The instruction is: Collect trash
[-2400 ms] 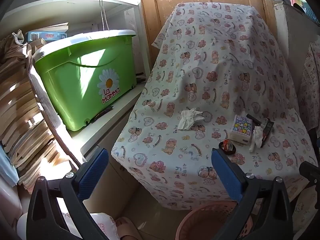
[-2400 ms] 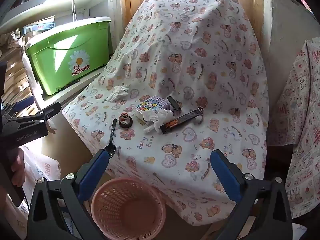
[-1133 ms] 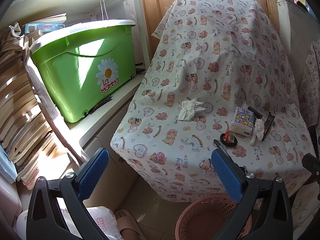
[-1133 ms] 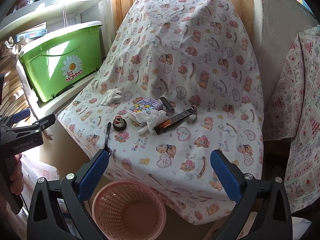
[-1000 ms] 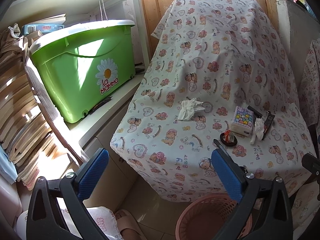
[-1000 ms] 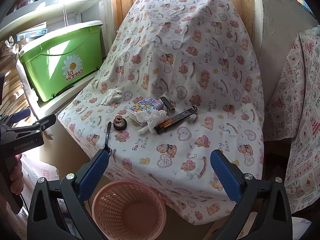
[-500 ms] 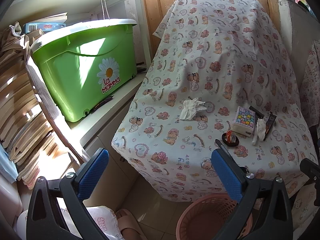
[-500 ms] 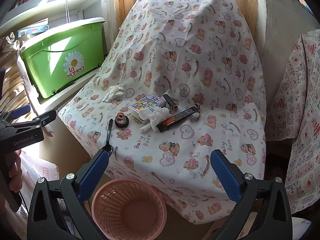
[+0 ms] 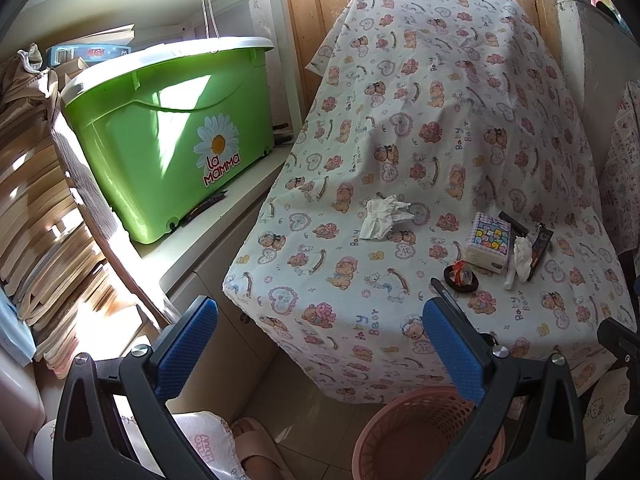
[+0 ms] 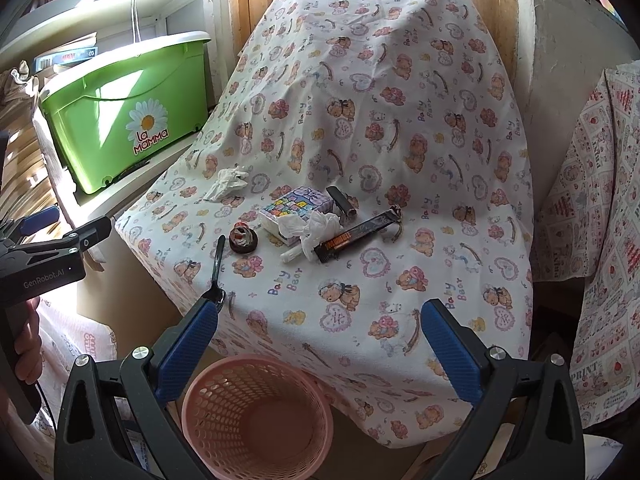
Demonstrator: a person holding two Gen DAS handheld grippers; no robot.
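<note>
Both claws wide, empty: left gripper (image 9: 320, 344), right gripper (image 10: 319, 342). Crumpled tissue (image 10: 229, 182), mid-left: likely light, soft; pinch raised folds. Pink basket (image 10: 256, 412) bottom centre.

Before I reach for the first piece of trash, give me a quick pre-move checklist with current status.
1. Left gripper open, empty: ok.
2. Right gripper open, empty: ok.
3. Pink basket upright on the floor below the table edge, looks empty: ok.
4. Crumpled tissue lying apart, unobstructed: ok.
5. Second tissue lies against the tissue pack and dark wrapper: not ok for a clean pinch.
</note>
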